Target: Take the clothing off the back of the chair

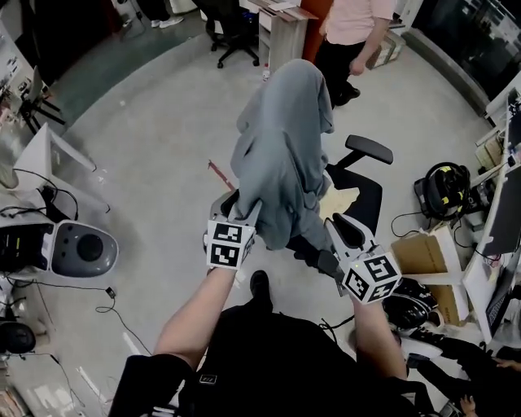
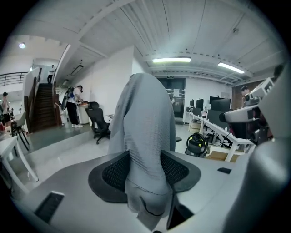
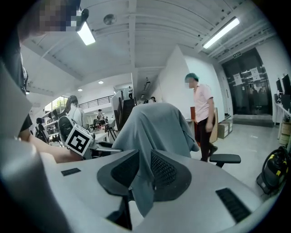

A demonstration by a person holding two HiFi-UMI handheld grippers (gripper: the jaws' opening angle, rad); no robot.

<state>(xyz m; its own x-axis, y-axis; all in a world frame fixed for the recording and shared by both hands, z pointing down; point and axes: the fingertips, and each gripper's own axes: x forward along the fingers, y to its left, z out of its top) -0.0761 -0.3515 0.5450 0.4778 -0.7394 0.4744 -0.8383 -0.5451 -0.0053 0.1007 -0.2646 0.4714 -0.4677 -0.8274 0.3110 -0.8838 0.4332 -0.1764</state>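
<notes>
A grey garment (image 1: 281, 155) hangs over the back of a black office chair (image 1: 368, 151), covering the backrest. My left gripper (image 1: 244, 213) is at the garment's lower left edge. In the left gripper view its jaws stand wide apart around a broad fold of the garment (image 2: 145, 127), with the hem hanging loose in front of the left gripper (image 2: 144, 170). My right gripper (image 1: 330, 232) is at the lower right edge. In the right gripper view its pads (image 3: 166, 170) are closed on a narrow fold of the garment (image 3: 159, 127).
A person in a pink shirt (image 1: 354, 32) stands just beyond the chair. Another black chair (image 1: 232, 24) is at the back. A grey and white machine (image 1: 77, 248) with cables sits on the floor at left. A cardboard box (image 1: 419, 252) and a yellow-black device (image 1: 444, 187) stand at right.
</notes>
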